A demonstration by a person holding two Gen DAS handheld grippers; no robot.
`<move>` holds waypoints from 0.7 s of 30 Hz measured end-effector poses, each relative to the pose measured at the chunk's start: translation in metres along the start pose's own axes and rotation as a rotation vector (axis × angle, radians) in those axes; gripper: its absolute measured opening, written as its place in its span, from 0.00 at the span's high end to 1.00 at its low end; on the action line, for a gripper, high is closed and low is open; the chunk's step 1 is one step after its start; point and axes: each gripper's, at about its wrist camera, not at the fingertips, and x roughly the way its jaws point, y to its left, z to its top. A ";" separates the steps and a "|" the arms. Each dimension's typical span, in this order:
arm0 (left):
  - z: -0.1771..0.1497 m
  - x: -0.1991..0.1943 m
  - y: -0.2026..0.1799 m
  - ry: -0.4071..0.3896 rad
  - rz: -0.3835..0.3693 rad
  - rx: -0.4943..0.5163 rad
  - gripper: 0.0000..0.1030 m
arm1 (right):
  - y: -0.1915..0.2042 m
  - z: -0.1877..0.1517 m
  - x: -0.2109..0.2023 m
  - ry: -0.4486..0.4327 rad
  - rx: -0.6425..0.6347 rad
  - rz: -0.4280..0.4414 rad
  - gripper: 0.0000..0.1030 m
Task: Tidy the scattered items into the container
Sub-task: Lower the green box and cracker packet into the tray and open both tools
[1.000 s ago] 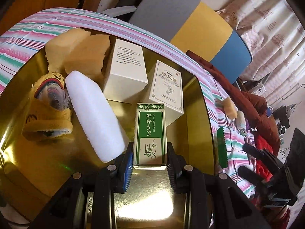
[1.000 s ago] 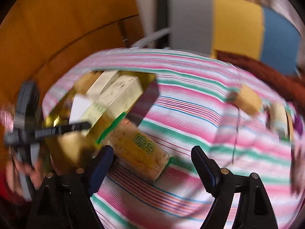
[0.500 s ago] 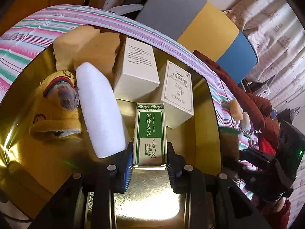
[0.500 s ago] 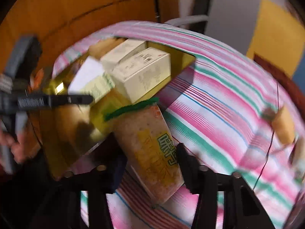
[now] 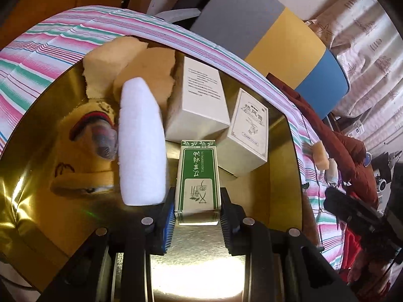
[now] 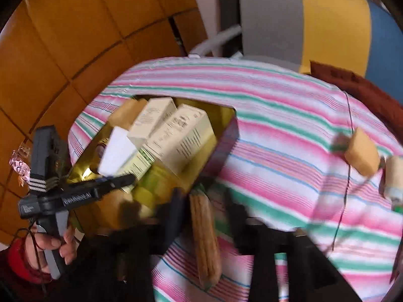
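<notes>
In the left wrist view my left gripper is shut on a green and white box, low inside the gold container. Beside the box lie a white foam block, a yellow plush toy, tan sponges and two white boxes. The right wrist view is blurred. There my right gripper has a tan snack packet standing on edge between its jaws, which are opening. It hovers over the striped cloth, just outside the container's near corner.
A tan sponge and a small pale roll lie on the cloth to the right, with a thin dark cord running past them. A grey, yellow and blue chair back stands behind the table. A hand holds the left gripper's handle.
The right gripper came in over the snack packet and took it between its jaws; the packet turned from lying flat to standing on edge. The left gripper kept still on the green box.
</notes>
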 end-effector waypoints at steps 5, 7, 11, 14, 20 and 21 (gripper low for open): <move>-0.003 0.007 -0.004 0.019 -0.001 -0.010 0.71 | 0.006 -0.024 0.014 0.101 -0.044 -0.012 0.51; -0.004 0.012 -0.008 0.028 -0.003 -0.008 0.70 | 0.009 -0.031 0.028 0.139 -0.065 -0.052 0.59; -0.002 0.009 -0.010 0.039 -0.019 -0.011 0.57 | -0.006 -0.040 0.043 0.144 0.038 -0.004 0.78; 0.002 0.005 -0.005 0.024 -0.031 -0.035 0.52 | -0.020 -0.039 0.033 0.083 0.158 0.089 0.80; -0.002 0.000 -0.007 0.007 -0.028 -0.035 0.52 | -0.029 -0.020 -0.005 -0.056 0.241 0.135 0.80; -0.003 0.001 -0.009 0.003 -0.019 -0.023 0.52 | -0.028 -0.017 -0.009 -0.069 0.250 0.148 0.80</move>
